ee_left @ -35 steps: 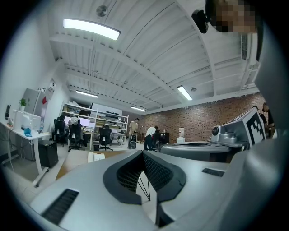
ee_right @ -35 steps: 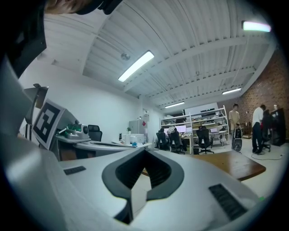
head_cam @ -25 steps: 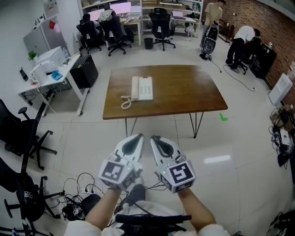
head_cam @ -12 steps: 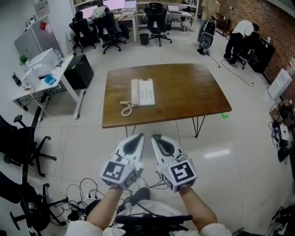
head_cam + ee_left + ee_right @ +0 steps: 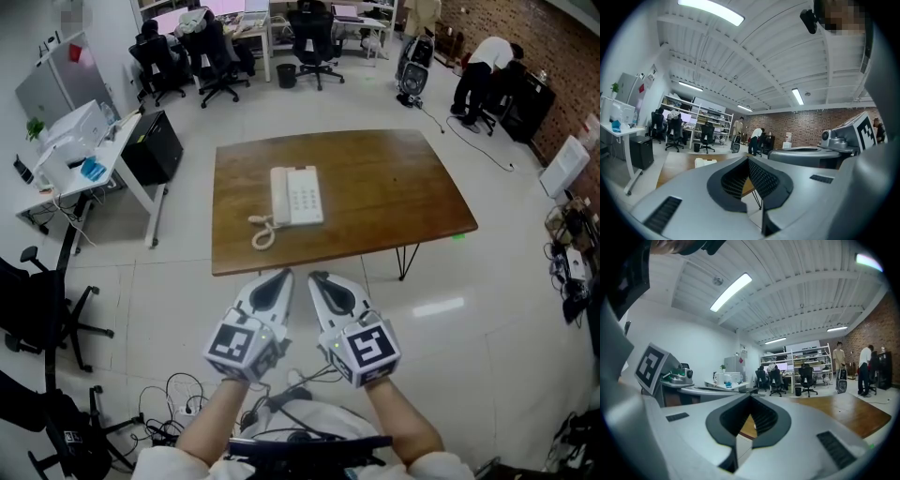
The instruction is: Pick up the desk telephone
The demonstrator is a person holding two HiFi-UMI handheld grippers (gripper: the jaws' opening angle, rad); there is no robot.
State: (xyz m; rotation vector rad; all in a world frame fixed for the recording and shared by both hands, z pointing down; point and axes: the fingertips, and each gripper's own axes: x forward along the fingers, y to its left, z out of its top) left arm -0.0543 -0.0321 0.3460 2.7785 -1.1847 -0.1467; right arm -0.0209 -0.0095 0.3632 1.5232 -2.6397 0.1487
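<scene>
A white desk telephone with a coiled cord lies on the left half of a brown wooden table; its top edge also shows in the left gripper view. My left gripper and right gripper are held side by side in front of the table's near edge, both short of the phone. Both are shut with nothing between the jaws. The two point level toward the table.
The table stands on thin black legs on a pale tiled floor. Office chairs and a white side desk are at the left. Cables lie on the floor near my feet. People stand by the brick wall at the back right.
Both grippers have moved forward toward the table together; the table and phone now appear closer and lower in the head view. The jaws stayed shut.
</scene>
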